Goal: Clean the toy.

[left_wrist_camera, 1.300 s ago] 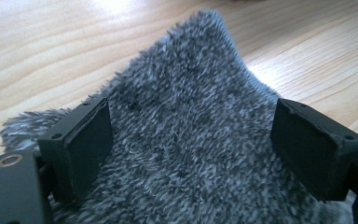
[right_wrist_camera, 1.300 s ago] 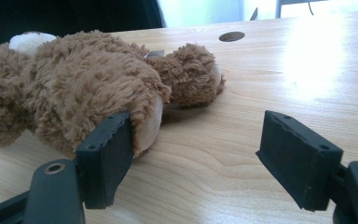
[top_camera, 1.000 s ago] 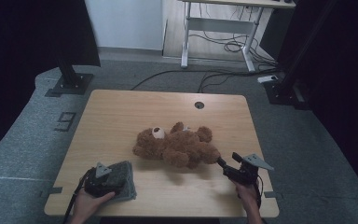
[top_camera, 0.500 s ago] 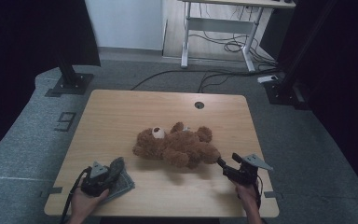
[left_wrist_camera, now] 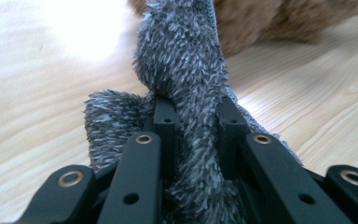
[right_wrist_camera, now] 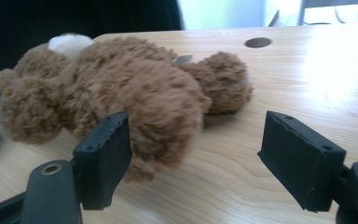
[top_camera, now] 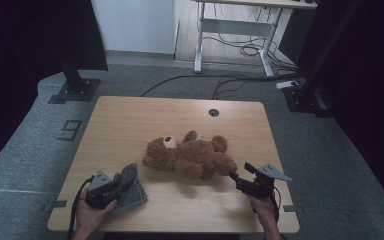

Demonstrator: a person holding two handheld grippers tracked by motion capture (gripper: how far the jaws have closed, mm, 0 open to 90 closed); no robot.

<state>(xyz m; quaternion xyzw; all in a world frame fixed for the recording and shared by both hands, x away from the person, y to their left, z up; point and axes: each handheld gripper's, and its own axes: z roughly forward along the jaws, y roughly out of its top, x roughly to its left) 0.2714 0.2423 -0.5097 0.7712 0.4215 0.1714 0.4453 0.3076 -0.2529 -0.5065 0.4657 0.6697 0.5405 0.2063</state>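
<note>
Our left gripper [left_wrist_camera: 193, 121], jaws just closing, pinches fuzzy grey cloth [left_wrist_camera: 182, 70], near-left on table; our right gripper [right_wrist_camera: 196, 154] gapes empty beside brown plush teddy bear [right_wrist_camera: 121, 88].

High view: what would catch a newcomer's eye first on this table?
A fluffy brown teddy bear lies on its back at the middle of the light wooden table. Near the front left edge, the left gripper has just closed on a bunched fold of shaggy grey cloth. At the front right, the right gripper stands open, one bear leg just before its jaws.
</note>
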